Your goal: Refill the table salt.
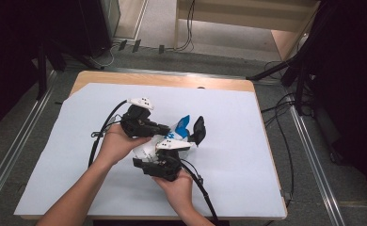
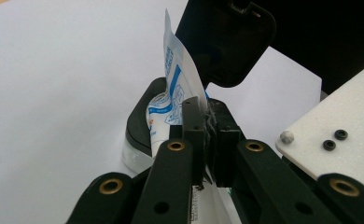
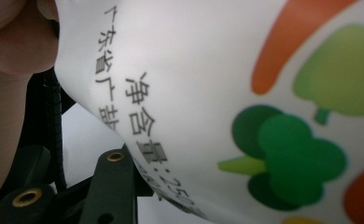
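We find the left gripper [image 2: 207,126] clenched on the pouch [image 2: 178,79] edge, right gripper [image 1: 165,162] grasping beside it — opening pending.

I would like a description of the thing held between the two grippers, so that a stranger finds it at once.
Look at the middle of the pale sheet covering the wooden table, where both hands meet. There the left gripper is shut on a thin white plastic pouch. Its blue edge and printed vegetable pictures set it apart from the black parts around it.
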The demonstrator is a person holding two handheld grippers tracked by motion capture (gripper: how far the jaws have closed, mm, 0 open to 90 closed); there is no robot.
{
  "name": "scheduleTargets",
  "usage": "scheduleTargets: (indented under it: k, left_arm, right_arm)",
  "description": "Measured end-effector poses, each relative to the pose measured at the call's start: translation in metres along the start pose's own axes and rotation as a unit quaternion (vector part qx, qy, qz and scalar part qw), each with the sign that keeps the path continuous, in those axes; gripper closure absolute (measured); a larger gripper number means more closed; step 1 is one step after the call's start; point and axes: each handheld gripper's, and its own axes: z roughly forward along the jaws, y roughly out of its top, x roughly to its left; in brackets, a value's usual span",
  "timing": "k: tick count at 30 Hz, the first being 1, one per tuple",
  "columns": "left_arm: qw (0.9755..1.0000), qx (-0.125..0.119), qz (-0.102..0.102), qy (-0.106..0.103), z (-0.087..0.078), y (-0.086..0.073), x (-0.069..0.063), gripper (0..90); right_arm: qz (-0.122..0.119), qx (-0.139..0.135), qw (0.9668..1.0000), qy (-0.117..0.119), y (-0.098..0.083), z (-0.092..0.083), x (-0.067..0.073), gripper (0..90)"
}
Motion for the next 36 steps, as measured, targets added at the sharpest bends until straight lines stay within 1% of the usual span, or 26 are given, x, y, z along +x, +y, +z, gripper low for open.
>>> scheduleTargets:
  k: [2, 6, 11, 15, 18, 20, 26, 28, 30, 36]
  left_arm:
    - [1.0000, 0.000, 0.004, 0.006, -0.0003, 0.0003, -0.0008, 89.0]
    - [1.0000, -0.002, 0.002, 0.005, 0.0001, 0.0005, 0.0000, 88.9]
    - [1.0000, -0.003, 0.001, 0.003, 0.0005, 0.0002, 0.0015, 89.0]
    - [1.0000, 0.000, -0.001, 0.002, 0.0014, 0.0005, 0.0025, 89.0]
    - [1.0000, -0.001, -0.002, 0.000, 0.0023, 0.0005, 0.0023, 88.8]
    - [1.0000, -0.002, -0.003, -0.002, 0.0026, 0.0007, 0.0017, 88.6]
    - [1.0000, -0.006, -0.005, -0.003, 0.0019, 0.0009, 0.0013, 87.6]
    - [1.0000, -0.008, -0.005, -0.003, 0.0014, 0.0011, 0.0011, 87.1]
    - [0.9999, -0.014, -0.008, -0.005, 0.0011, 0.0011, 0.0011, 86.1]
    - [0.9999, -0.012, -0.008, -0.002, -0.0013, 0.0013, 0.0006, 84.9]
  right_arm:
    - [-0.002, 0.001, 1.0000, 0.002, 0.0001, 0.0002, -0.0002, 54.4]
    - [-0.008, -0.001, 0.9999, 0.012, -0.0001, 0.0006, -0.0011, 51.2]
    - [-0.027, 0.003, 0.9996, 0.006, -0.0007, 0.0024, -0.0004, 50.2]
    - [-0.036, 0.008, 0.9993, 0.003, -0.0008, 0.0034, 0.0000, 51.0]
    - [-0.034, 0.010, 0.9994, 0.001, -0.0004, 0.0032, -0.0007, 53.6]
    - [-0.033, 0.011, 0.9994, -0.006, -0.0005, 0.0022, -0.0010, 58.6]
    - [-0.025, 0.008, 0.9997, -0.001, -0.0004, 0.0013, -0.0015, 59.4]
    - [-0.018, 0.006, 0.9998, 0.002, -0.0005, 0.0010, -0.0015, 59.6]
    - [-0.015, 0.003, 0.9999, 0.006, -0.0002, 0.0006, -0.0016, 59.7]
    - [-0.010, 0.002, 0.9999, 0.010, 0.0002, 0.0006, -0.0005, 59.8]
